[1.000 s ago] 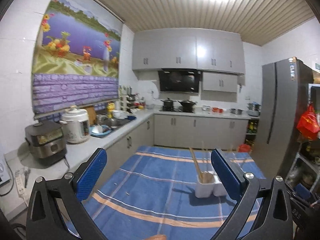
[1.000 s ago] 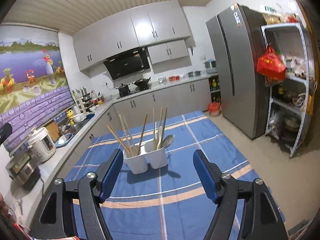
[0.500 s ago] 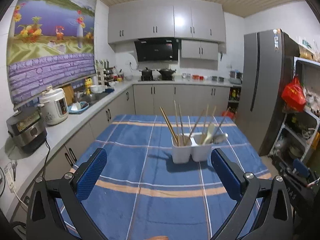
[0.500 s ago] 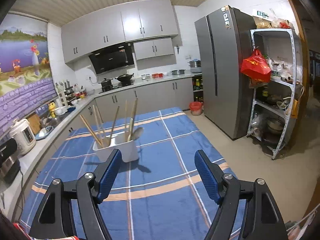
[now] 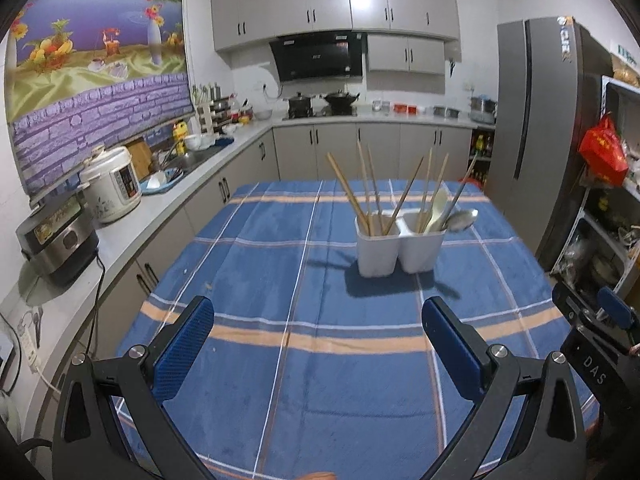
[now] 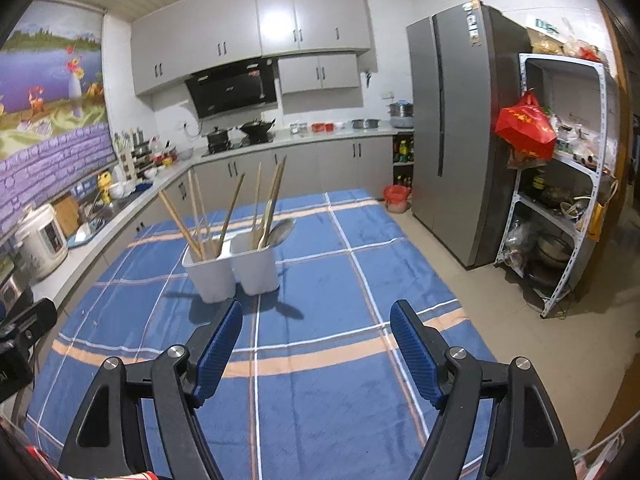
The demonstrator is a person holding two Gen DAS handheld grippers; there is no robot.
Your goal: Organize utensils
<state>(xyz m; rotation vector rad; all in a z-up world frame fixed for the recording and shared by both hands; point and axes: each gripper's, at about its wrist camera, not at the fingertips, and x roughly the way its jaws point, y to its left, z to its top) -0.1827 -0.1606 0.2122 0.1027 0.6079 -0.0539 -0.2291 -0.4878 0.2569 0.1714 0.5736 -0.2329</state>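
**Two empty grippers facing a utensil holder**

Two grippers hover over a counter (image 5: 248,360) covered with a blue plaid cloth. The left gripper (image 5: 318,320) has its blue-padded jaws spread wide with nothing between them. The right gripper (image 6: 316,324) also has its jaws released and empty.

A white two-compartment utensil holder (image 5: 398,246) stands upright on the cloth, ahead of the left jaws and toward their right side, well apart from them. From the right gripper it sits ahead and toward the left jaw, near its tip. Wooden chopsticks (image 5: 348,194) lean outward from the left compartment. The right compartment holds more chopsticks, a pale spoon (image 5: 436,208) and a metal spoon (image 5: 464,218). Beyond the jaws are grey kitchen cabinets (image 5: 376,148) and a grey refrigerator (image 6: 460,120).
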